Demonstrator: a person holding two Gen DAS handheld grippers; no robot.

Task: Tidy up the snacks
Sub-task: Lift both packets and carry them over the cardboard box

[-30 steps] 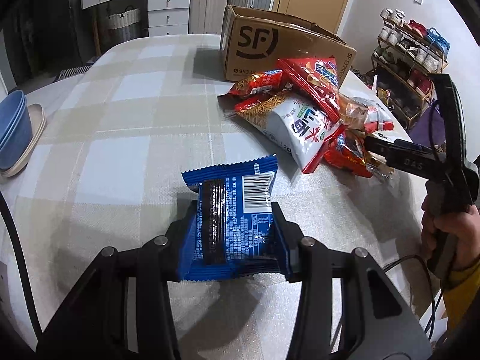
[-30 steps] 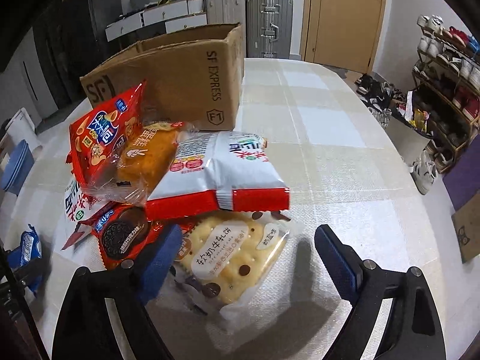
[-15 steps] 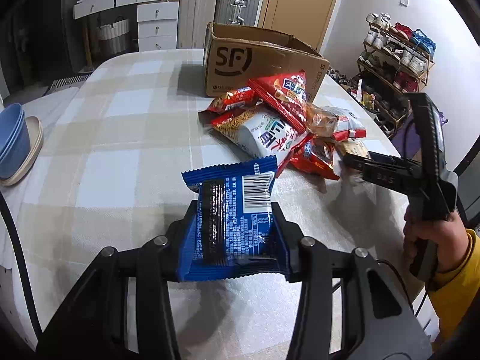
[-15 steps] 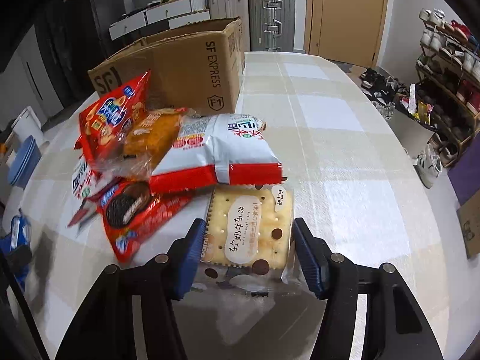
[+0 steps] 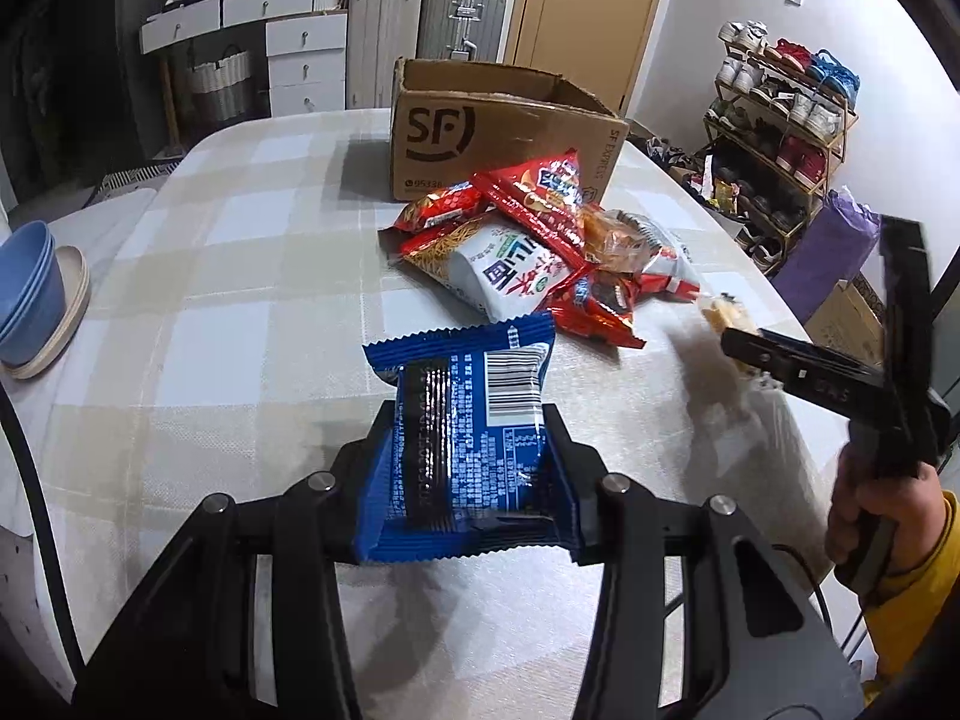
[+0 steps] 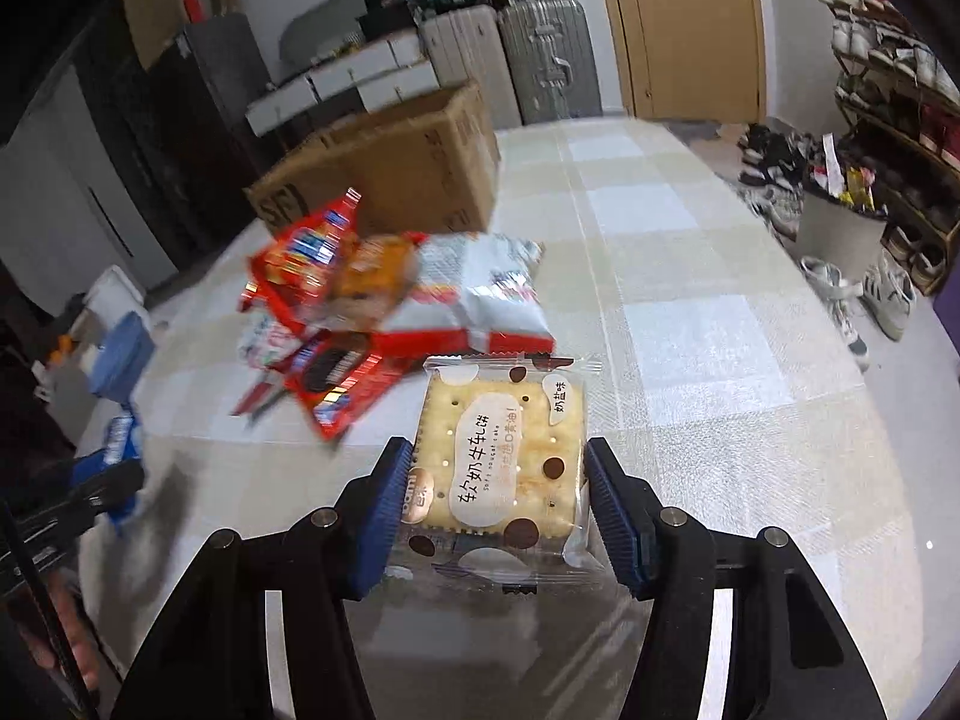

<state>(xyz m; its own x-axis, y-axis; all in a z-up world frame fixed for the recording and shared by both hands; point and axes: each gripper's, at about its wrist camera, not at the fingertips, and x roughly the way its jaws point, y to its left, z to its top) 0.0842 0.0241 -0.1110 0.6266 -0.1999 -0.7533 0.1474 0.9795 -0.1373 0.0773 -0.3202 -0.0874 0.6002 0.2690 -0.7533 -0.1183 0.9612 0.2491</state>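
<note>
In the right wrist view the heap of red and white snack bags (image 6: 384, 294) and the brown cardboard box (image 6: 390, 168) behind it are smeared by motion blur, so their print cannot be read. The left tongs (image 6: 114, 480) sit cut off at that picture's left edge. In the left wrist view the right tongs (image 5: 744, 354) hide most of a pale cracker packet (image 5: 723, 315), itself blurred. The stacked blue bowls (image 5: 27, 294) are clipped by the left edge.

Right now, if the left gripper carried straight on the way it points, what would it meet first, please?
Probably the checked tablecloth just beyond the blue packet it holds; the snack pile lies further on and to the right, though depth is unclear.
</note>
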